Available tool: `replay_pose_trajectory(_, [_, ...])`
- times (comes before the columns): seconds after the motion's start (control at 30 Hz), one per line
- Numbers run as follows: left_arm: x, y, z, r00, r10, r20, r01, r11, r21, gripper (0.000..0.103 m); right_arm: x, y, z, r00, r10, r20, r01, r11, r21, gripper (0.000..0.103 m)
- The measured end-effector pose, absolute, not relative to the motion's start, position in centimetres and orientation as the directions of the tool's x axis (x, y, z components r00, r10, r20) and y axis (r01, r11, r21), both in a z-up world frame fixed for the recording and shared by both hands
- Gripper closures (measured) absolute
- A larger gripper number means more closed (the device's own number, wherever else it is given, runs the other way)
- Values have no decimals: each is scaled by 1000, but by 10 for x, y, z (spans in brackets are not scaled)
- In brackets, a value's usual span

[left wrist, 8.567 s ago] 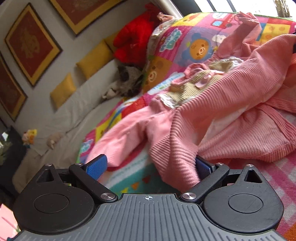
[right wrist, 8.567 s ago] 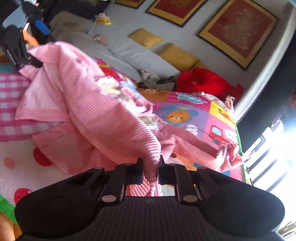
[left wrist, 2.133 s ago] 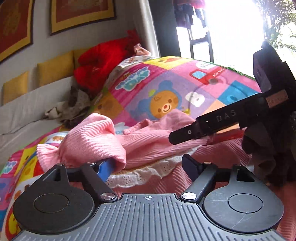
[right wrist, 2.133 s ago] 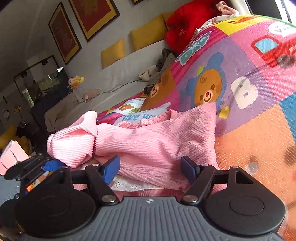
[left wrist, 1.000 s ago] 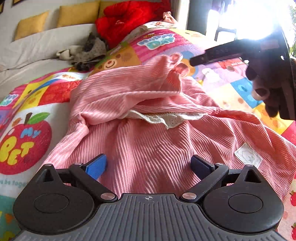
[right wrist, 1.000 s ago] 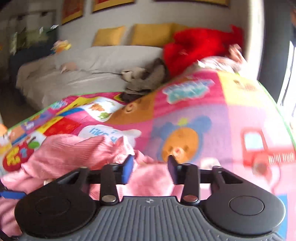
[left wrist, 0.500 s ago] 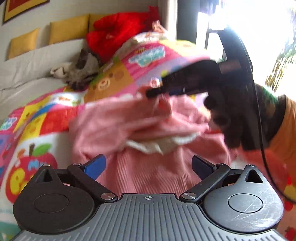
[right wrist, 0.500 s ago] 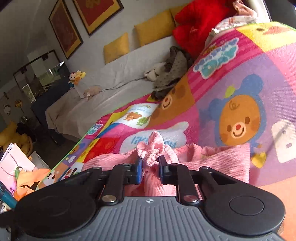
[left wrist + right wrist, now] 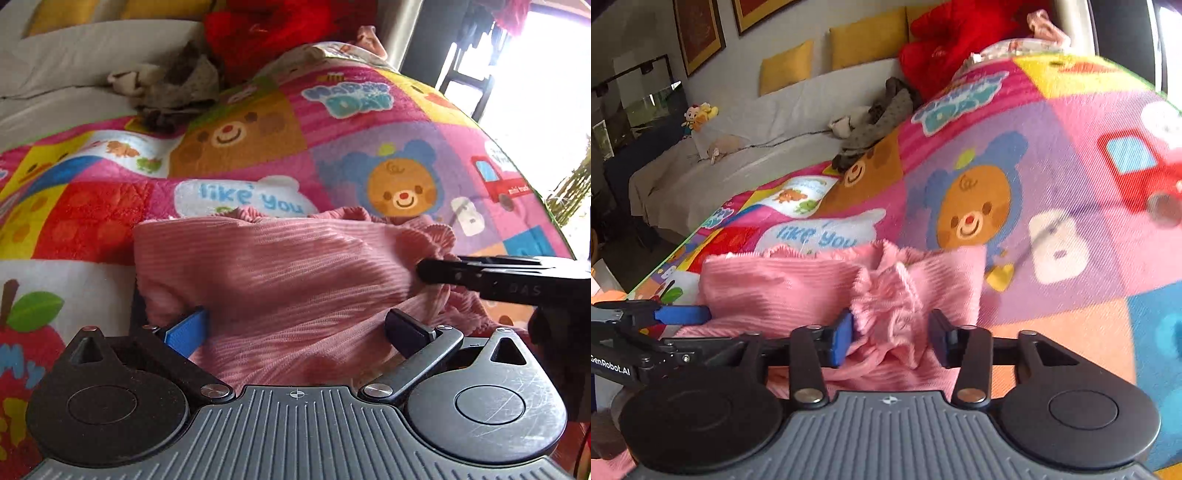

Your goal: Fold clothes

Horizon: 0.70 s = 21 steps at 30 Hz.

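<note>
A pink ribbed garment (image 9: 280, 269) lies folded into a block on the colourful play mat (image 9: 402, 147). My left gripper (image 9: 295, 328) is open over its near edge, the cloth lying between the wide-set pads without being pinched. My right gripper (image 9: 891, 338) is at the garment's right end with its jaws opening. The ruffled pink cuff (image 9: 886, 295) sits loose between its blue pads. In the left wrist view the right gripper (image 9: 424, 271) reaches in from the right, its tip against the ruffled end. One of the left gripper's fingers (image 9: 681, 314) shows at the garment's left side.
The mat carries bear and truck prints (image 9: 971, 210). Behind it runs a grey-covered couch (image 9: 746, 155) with yellow cushions (image 9: 866, 38), a red plush (image 9: 945, 40) and a heap of grey cloth (image 9: 177, 88). A bright window (image 9: 535, 81) is at the right.
Half a second ago the right gripper was shut on the ruffled cuff; its jaws have now parted and the cuff rests on the garment. The left gripper has moved in closer over the garment.
</note>
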State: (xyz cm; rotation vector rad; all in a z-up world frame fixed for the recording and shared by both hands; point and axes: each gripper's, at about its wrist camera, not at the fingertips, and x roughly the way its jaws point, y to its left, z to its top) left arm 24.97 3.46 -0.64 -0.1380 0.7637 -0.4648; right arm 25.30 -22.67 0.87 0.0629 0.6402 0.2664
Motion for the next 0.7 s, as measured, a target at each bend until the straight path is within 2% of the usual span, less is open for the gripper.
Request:
replay_pose_trajectory(0.07, [250,40,1,630,-459,-626,344,888,-304,0,246,-227,23,811,268,-521,-256,962,96,51])
replay_pose_trajectory(0.17, [250,42,18,662,-472,-583,356,881,-310,0,247,-231,33,811,355,-464,-310,935,174,55])
replay_pose_trajectory(0.23, [254,39,25,681,-473,-559,358,881,-310,0,256,-229,24,772,402,-491,-327,915,235,61])
replay_pose_trajectory(0.37, [272,32,-2,665,-420,-618,306,908,-288,0,268,-225,-19,736,343,-584,-286,939,191,61])
replay_pose_trajectory(0.43, [278,29,-16,659,-391,-642,285,920,-268,0,264,-232,-25,751,362,-553,-293,932,212,61])
replay_pose_trajectory(0.53, [271,26,-21,693,-375,-615,308,926,-217,0,264,-235,-26,751,367,-549,-289,930,227,61])
replay_pose_trajectory(0.7, [270,29,-23,701,-388,-599,309,921,-236,0,265,-240,-26,751,376,-543,-279,926,255,61])
